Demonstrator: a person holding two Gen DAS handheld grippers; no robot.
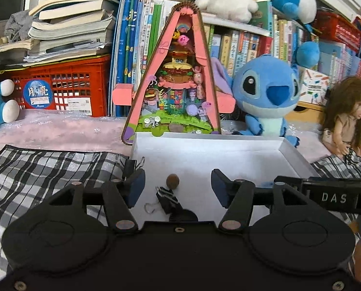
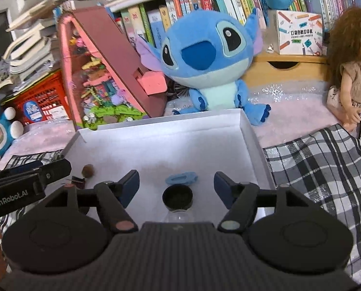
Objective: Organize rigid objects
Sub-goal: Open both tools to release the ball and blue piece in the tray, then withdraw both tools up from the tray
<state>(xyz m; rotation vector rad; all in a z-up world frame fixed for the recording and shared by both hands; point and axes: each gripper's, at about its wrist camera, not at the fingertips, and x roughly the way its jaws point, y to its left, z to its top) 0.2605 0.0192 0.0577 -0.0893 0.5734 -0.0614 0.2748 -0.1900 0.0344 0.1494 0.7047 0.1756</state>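
Note:
A shallow white box (image 1: 204, 155) lies on the checked cloth; it also shows in the right wrist view (image 2: 170, 140). In it lie a small brown ball (image 1: 172, 181) (image 2: 88, 170), a black binder clip (image 1: 168, 200) (image 2: 78, 181), a light blue flat piece (image 2: 181, 178) and a small jar with a black lid (image 2: 177, 197). My left gripper (image 1: 178, 189) is open and empty over the box, with the ball and clip between its fingers. My right gripper (image 2: 176, 185) is open and empty, with the jar and blue piece between its fingers.
A pink triangular toy house (image 1: 178, 80), a blue plush (image 1: 267, 97) and a doll (image 1: 345, 118) stand behind the box. A red crate (image 1: 59, 84) with stacked books is at the left. The checked cloth (image 2: 321, 169) flanks the box. The left gripper's body (image 2: 27, 181) is left of the right one.

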